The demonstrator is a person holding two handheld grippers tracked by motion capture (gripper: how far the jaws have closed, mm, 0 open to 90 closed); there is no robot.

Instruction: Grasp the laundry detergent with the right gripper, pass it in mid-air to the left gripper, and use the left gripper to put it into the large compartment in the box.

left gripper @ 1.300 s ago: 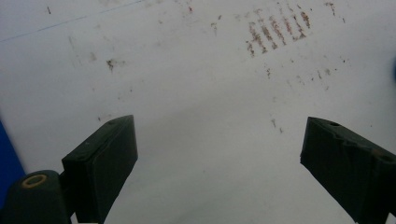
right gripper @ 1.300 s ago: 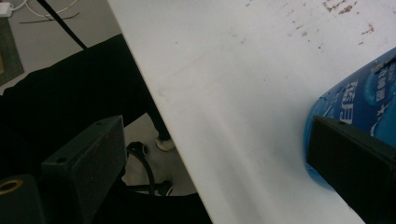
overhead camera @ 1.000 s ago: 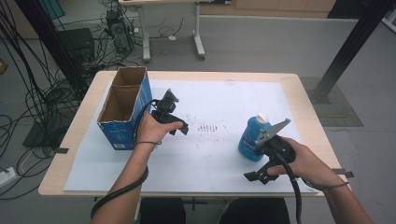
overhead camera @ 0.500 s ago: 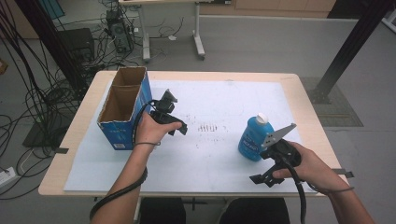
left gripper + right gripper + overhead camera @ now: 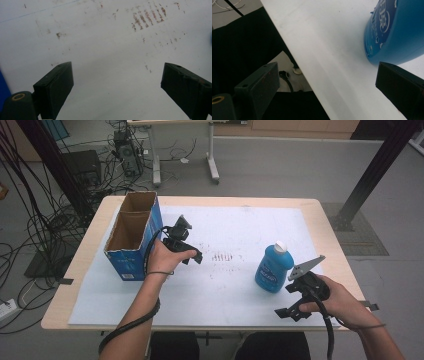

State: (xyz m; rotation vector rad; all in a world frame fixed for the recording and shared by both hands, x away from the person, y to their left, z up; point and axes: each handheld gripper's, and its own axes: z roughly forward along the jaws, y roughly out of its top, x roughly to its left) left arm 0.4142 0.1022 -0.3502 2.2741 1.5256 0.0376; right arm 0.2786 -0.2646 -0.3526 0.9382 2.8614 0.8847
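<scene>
High view: we log one blue bottle point(image 5: 272, 269) with a white cap, standing upright on the white sheet point(image 5: 240, 230) that covers the worktop point(image 5: 320, 220), toward its right side. Our right tongs point(image 5: 287, 312) sit just beside the bottle, on its near right, close to the front edge of the worktop, and do not touch it. Right gripper view: these tongs point(image 5: 332, 82) stand apart with nothing between them; the bottle point(image 5: 397, 32) lies at the upper right, just beyond the tip of the right-hand jaw, and the sheet's edge runs slantwise through the gap.

Our left tongs point(image 5: 192, 256) are well apart from the bottle, left of the worktop's centre, just beside an open blue cardboard box point(image 5: 132, 237). Left gripper view: these tongs point(image 5: 117, 82) are spread wide and empty over the bare sheet, with a patch of brown smudges point(image 5: 147, 17) ahead. On the high view the same smudges point(image 5: 224, 256) lie between the two hands.
</scene>
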